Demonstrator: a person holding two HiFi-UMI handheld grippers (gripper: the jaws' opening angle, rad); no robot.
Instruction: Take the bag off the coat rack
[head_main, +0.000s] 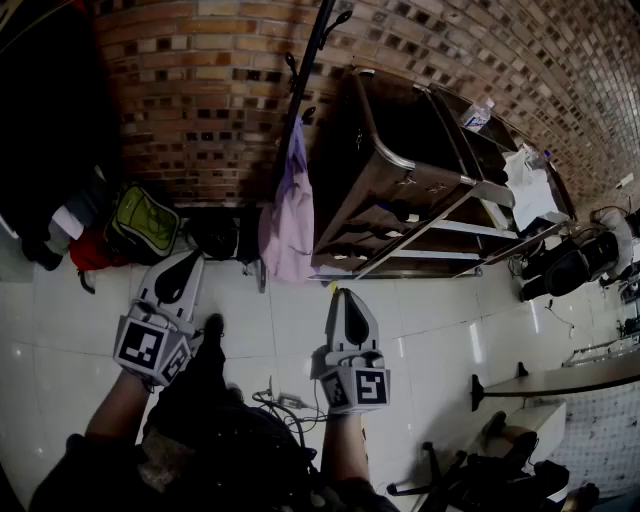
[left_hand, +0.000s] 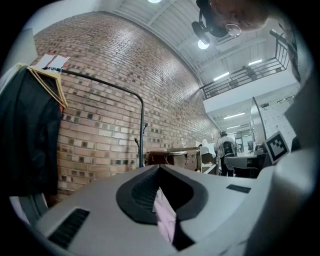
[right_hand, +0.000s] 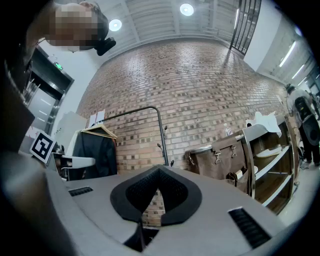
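Observation:
A pale lilac bag (head_main: 288, 215) hangs from the black coat rack pole (head_main: 305, 75) in front of the brick wall. In the head view both grippers are held low over the white tile floor, short of the rack. My left gripper (head_main: 189, 256) is down and to the left of the bag, shut with nothing in it. My right gripper (head_main: 340, 293) is just below and right of the bag, also shut and empty. In the left gripper view the bag (left_hand: 165, 217) shows through the gap behind the closed tips (left_hand: 160, 168). In the right gripper view the pole (right_hand: 161, 135) rises beyond the tips (right_hand: 160, 168).
A green backpack (head_main: 145, 222), a red bag (head_main: 95, 250) and a black bag (head_main: 213, 235) lie at the wall's foot on the left. Dark clothes (head_main: 40, 120) hang at far left. A metal cart (head_main: 400, 180) stands right of the rack. Cables (head_main: 285, 400) trail on the floor.

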